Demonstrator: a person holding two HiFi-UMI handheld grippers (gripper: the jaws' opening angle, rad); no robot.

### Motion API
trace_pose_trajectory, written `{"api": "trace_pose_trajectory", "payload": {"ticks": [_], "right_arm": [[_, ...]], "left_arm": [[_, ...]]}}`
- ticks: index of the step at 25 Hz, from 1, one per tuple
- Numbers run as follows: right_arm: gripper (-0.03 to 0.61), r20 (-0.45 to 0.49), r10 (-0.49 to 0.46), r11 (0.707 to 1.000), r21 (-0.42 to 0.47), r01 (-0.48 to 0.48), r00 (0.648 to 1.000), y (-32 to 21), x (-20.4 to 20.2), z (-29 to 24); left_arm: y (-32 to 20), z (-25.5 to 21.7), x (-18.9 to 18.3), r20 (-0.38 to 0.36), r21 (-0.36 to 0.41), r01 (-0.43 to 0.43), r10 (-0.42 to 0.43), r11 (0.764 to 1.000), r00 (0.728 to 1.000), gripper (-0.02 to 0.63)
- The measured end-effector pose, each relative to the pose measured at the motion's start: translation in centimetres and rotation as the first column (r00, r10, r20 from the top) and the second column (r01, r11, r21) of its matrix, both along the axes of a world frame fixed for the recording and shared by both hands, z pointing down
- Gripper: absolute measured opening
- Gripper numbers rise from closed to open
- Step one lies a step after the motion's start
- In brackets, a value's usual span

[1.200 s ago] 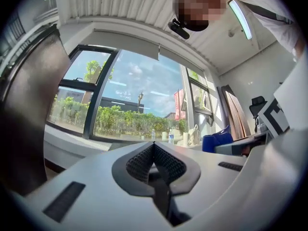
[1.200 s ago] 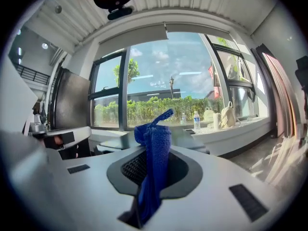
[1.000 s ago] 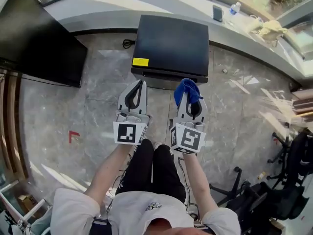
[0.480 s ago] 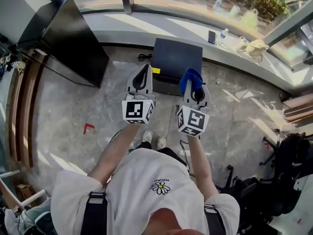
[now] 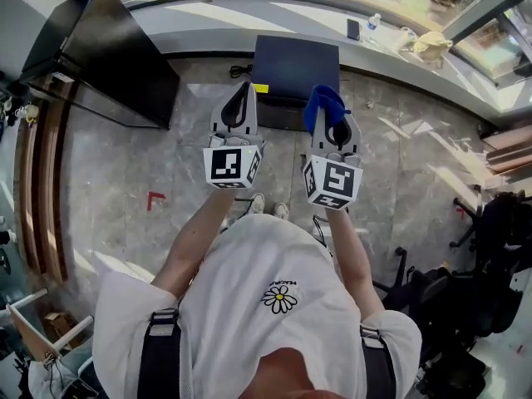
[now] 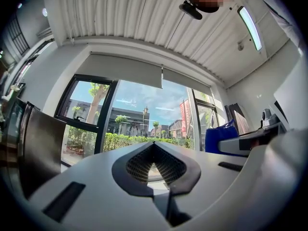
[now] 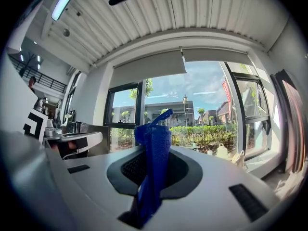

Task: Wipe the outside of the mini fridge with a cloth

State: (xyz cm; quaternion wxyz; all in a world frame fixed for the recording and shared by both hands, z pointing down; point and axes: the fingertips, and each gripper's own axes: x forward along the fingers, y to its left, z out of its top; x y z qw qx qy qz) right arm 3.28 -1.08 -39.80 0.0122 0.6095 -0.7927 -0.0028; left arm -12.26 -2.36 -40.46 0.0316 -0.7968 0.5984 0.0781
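The mini fridge (image 5: pixel 297 63) stands low at the far edge of the floor (image 5: pixel 108 181), backed against the window ledge (image 5: pixel 208 25), its top facing up and its wider span running left to right. It lies ahead of and below both raised hands. The right tongs (image 5: pixel 331 116) are clamped on a bunched blue cloth (image 5: pixel 322 102), which stands up between the jaws and overlaps the fridge's near right corner in the head view. The left tongs (image 5: pixel 243 90) are closed on nothing, just off the near left corner by the yellow sticker (image 5: pixel 261 88). The cloth-bearing right side looks best placed, needing to drop down and forward.
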Motion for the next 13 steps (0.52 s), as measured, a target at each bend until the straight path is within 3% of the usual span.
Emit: {"api": "trace_pose_trajectory", "payload": {"ticks": [13], "right_arm": [[0.063,-0.004,-0.023,0.999,-0.033,0.022,1.000,2.7,-1.3,1.0]], "left_arm": [[2.1,0.6,1.3,0.012,-0.012,-0.044,0.044,0.999,0.999,0.005]]}}
